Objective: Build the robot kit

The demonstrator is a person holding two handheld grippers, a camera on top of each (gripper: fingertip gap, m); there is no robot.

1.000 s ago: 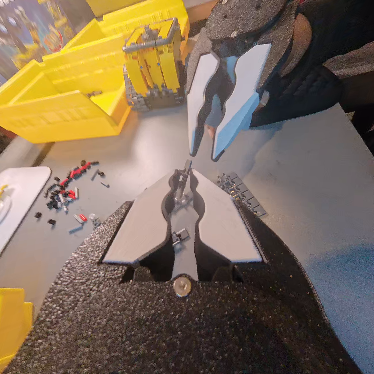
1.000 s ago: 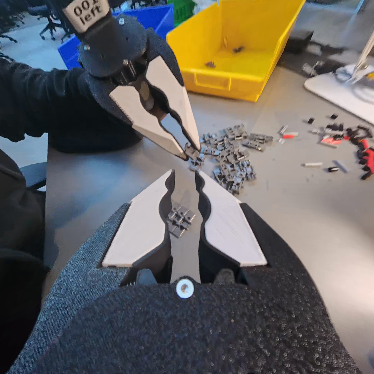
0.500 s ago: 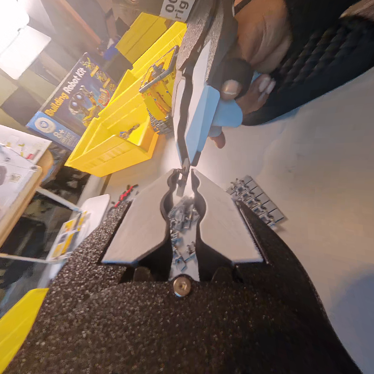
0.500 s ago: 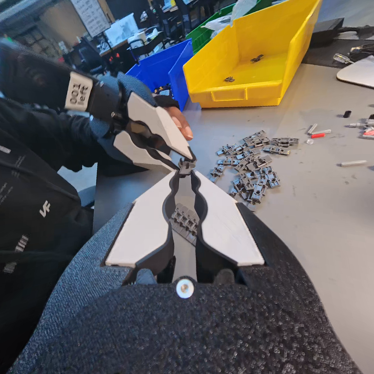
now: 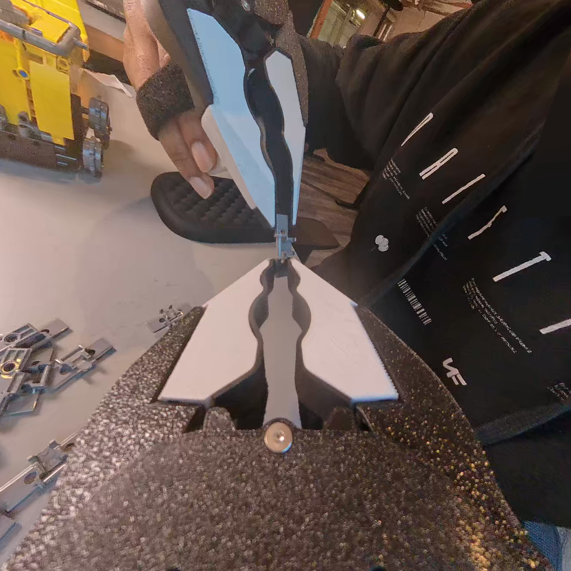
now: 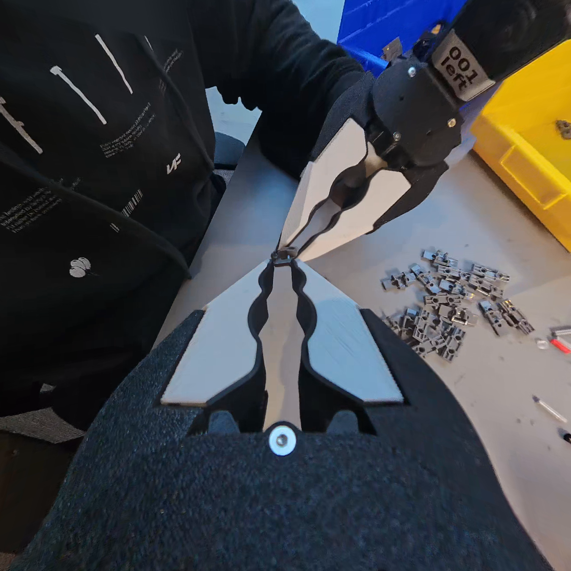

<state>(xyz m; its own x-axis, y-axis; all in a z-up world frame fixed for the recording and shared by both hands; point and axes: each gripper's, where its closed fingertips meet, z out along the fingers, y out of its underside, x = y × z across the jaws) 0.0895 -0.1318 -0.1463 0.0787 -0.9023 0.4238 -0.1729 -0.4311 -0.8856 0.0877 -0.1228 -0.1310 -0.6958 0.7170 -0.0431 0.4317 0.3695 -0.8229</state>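
We are holding two small grey tread links tip to tip above the table edge, close to the person's black sweatshirt (image 5: 463, 216). The left gripper (image 5: 280, 265) is closing narrowly on one grey link (image 5: 280, 270), and the right gripper (image 6: 281, 261) is pinching the other grey link (image 5: 282, 230); in the right wrist view the pair reads as one dark joined cluster (image 6: 283, 255), so we cannot tell whether the two are already clipped together. The links are touching end to end, apparently so that the pin of one lines up with the socket of the other, and each gripper is gripping only with its extreme tips, leaving the joint exposed.

Beyond the grip, we are seeing a loose pile of grey links (image 6: 448, 312) lying on the grey table (image 6: 463, 241), too heaped to count exactly, well over a dozen. Farther out are one yellow bin (image 6: 531, 160), holding one stray dark piece, one blue bin (image 6: 380, 34), and one red-tipped pin (image 6: 560, 343) near the pile. In the left wrist view one yellow tracked model (image 5: 46, 92) is standing beside one black chair seat (image 5: 210, 213) beyond the table's edge.
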